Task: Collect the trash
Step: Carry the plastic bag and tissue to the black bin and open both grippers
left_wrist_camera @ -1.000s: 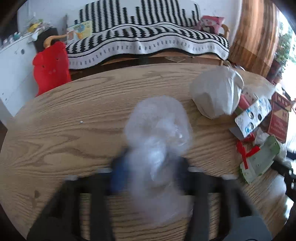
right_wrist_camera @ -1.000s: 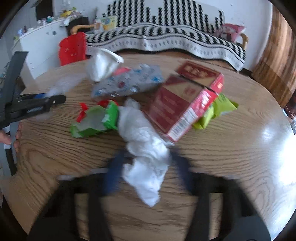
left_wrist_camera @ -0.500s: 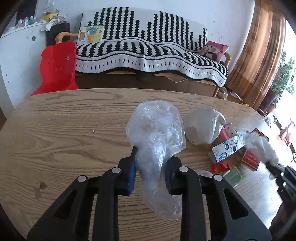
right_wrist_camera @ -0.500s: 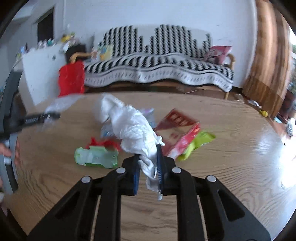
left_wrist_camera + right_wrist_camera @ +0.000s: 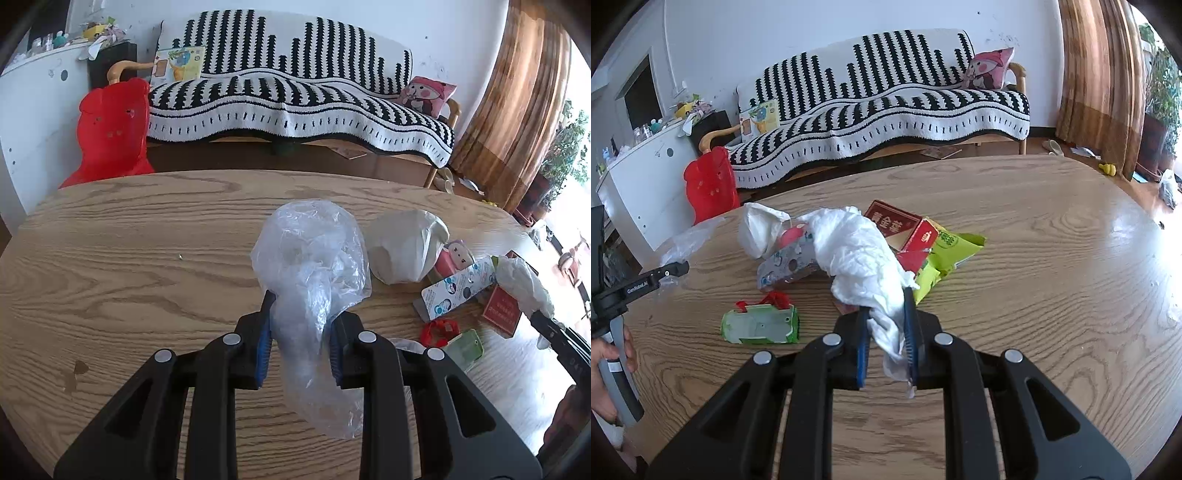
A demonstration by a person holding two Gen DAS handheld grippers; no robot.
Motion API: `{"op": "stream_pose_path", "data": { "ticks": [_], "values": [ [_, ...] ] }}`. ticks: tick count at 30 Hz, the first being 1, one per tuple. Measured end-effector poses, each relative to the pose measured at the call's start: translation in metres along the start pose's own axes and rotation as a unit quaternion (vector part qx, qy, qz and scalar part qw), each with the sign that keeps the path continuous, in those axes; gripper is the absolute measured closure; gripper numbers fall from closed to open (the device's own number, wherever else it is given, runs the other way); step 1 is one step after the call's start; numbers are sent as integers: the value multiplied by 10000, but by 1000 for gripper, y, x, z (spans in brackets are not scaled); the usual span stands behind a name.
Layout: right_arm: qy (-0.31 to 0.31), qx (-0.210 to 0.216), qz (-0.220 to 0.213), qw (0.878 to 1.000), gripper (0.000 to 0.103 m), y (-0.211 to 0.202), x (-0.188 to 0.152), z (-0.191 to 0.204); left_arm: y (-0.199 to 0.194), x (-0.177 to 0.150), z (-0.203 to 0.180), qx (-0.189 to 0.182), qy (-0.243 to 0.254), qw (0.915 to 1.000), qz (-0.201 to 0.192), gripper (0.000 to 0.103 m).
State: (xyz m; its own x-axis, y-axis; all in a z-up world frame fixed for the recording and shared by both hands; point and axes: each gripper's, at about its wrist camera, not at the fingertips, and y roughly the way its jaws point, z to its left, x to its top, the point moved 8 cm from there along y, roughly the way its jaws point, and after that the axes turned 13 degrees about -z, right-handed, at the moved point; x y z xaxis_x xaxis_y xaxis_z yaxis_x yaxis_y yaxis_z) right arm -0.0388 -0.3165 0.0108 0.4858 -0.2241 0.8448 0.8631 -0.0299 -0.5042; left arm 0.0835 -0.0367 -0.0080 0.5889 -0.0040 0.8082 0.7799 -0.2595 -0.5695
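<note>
We have the left hand-held gripper pinched down narrow on a clear plastic bag, its jaws having just closed in, and the crumpled film bulges above the blue pads and trails out below them, clear of the table. Over on the other side, our right hand-held gripper has also just closed further and now stands nearly shut, clamping a crumpled white tissue; the paper balloons out ahead of the fingers and a tail hangs below.

In the right wrist view we can see the left tool off at the left edge, its black arm printed "GenRobot.AI", with a hand wrapped round its grey handle.

Reading the litter still on the table: a red carton carries gold Chinese characters on its top face, and it lies against a yellow-green wrapper with writing too small for us to make out. Just left of that sits a grey cartoon-printed box touching a white crumpled bag. Nearer to us lies a flattened green packet with a red ribbon at its top edge.

The table is a rounded wood-grain top, glossy on the right. Beyond it we have a sofa under a black-and-white striped throw, a pink cartoon cushion, a red plastic chair, a white cabinet and brown curtains.
</note>
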Motion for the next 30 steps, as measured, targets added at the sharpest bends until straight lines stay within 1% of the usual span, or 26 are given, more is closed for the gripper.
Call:
{"op": "stream_pose_path", "data": {
  "ticks": [4, 16, 19, 21, 24, 25, 27, 28, 29, 30],
  "values": [
    [-32, -33, 83, 10000, 87, 1, -5, 2, 2, -2, 1, -1, -17, 10000, 57, 78],
    [-70, -61, 122, 9999, 87, 2, -5, 3, 2, -3, 0, 35, -8, 9999, 98, 78],
    [6, -19, 72, 10000, 87, -6, -1, -1, -11, -4, -12, -80, -206, 9998, 22, 78],
    [227, 57, -36, 9997, 87, -21, 7, -7, -25, -7, -34, -328, -198, 9993, -3, 78],
    [731, 157, -366, 9965, 87, -66, 17, -32, -59, -8, -86, -886, 83, 9959, -169, 78],
    [760, 117, -460, 9960, 87, -84, 18, -43, -75, -8, -113, -1198, 235, 9923, -228, 78],
    [640, -49, -574, 9963, 87, -119, 16, -68, -97, -14, -156, -1700, 367, 9846, -188, 78],
    [596, -115, -606, 9963, 87, -135, 15, -81, -105, -19, -173, -1856, 405, 9817, -162, 78],
    [584, -152, -630, 9962, 87, -149, 13, -93, -117, -29, -204, -2145, 500, 9754, -76, 78],
    [607, -231, -665, 9957, 87, -172, 9, -115, -125, -37, -226, -2336, 572, 9707, -5, 78]
  ]
}}
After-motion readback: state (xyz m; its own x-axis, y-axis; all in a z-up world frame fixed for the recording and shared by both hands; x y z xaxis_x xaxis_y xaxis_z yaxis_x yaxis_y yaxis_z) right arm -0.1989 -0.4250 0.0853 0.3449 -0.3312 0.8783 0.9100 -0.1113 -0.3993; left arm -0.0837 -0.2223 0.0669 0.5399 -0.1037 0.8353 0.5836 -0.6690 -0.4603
